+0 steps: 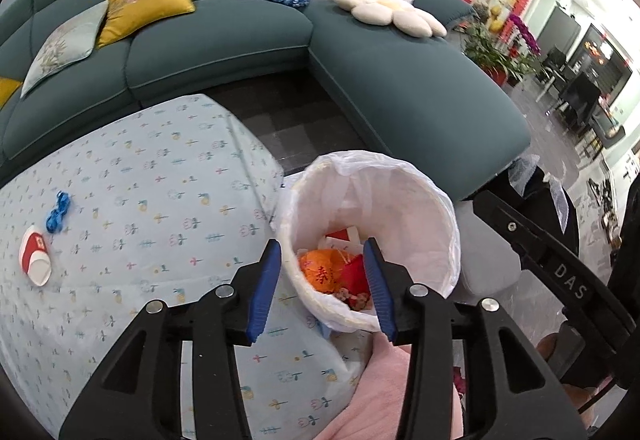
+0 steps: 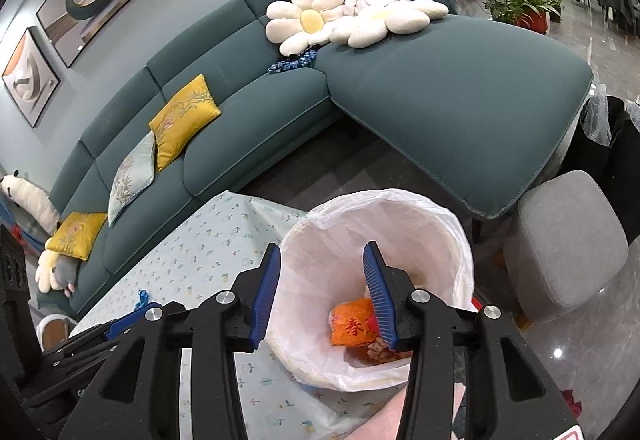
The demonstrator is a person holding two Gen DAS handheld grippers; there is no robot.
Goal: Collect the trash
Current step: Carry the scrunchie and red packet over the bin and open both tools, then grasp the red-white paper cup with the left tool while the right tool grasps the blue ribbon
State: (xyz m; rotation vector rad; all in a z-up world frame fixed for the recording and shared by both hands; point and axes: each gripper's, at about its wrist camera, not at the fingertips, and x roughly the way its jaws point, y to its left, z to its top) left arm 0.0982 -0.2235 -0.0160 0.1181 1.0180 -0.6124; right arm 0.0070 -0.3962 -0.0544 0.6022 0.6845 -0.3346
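Looking down past our left gripper (image 1: 324,280) and right gripper (image 2: 322,288), we see both sets of jaws parted about halfway with nothing between the pads. Just beyond them, lower centre, the white-lined bin (image 1: 436,224) holds an orange wrapper (image 1: 318,274) and red scraps. At middle left on the patterned tablecloth (image 1: 160,180) lie a red-and-white carton (image 1: 35,254) and a blue twist (image 1: 58,212). Across the top runs the teal sofa (image 1: 224,40).
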